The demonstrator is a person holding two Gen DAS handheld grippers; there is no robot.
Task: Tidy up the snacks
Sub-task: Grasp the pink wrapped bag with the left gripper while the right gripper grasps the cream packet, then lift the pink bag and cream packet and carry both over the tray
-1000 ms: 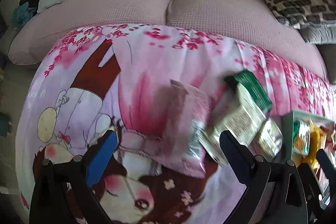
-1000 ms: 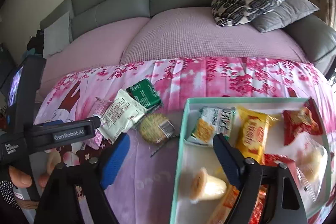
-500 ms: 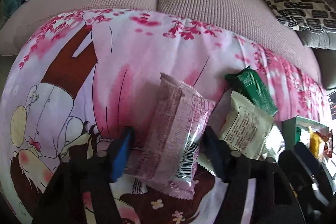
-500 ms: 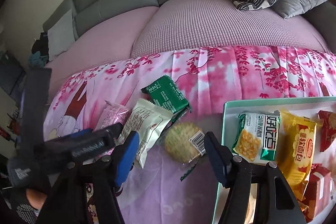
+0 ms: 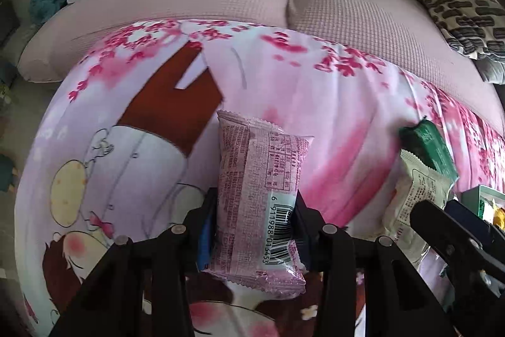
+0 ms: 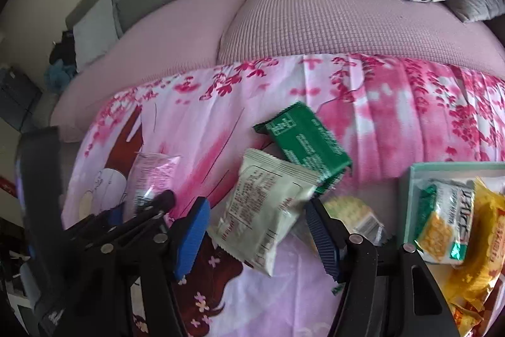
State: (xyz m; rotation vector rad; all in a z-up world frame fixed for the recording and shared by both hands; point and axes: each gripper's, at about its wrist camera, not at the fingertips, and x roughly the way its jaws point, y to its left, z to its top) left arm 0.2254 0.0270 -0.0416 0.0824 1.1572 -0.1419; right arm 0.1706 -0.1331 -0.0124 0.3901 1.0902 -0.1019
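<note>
Pink floral cloth [image 6: 394, 116] spread under everything, sofa [image 6: 331, 21] beyond the fingertips. Teal box [image 6: 407, 195] of snacks right of the right gripper [image 6: 257, 229]; its fingers spread wide, straddling the pale green packet [image 6: 268, 204], not pinching it. Green packet [image 6: 306, 144] just past those fingertips, overlapping the pale one. Left gripper [image 5: 252, 229] fingers pinch the pink snack packet [image 5: 258, 195] at its lower half, barcode side up.

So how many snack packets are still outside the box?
4: pink packet in the left jaws, cream packet between the open right jaws, green packet behind it, round cracker pack beside the box.
</note>
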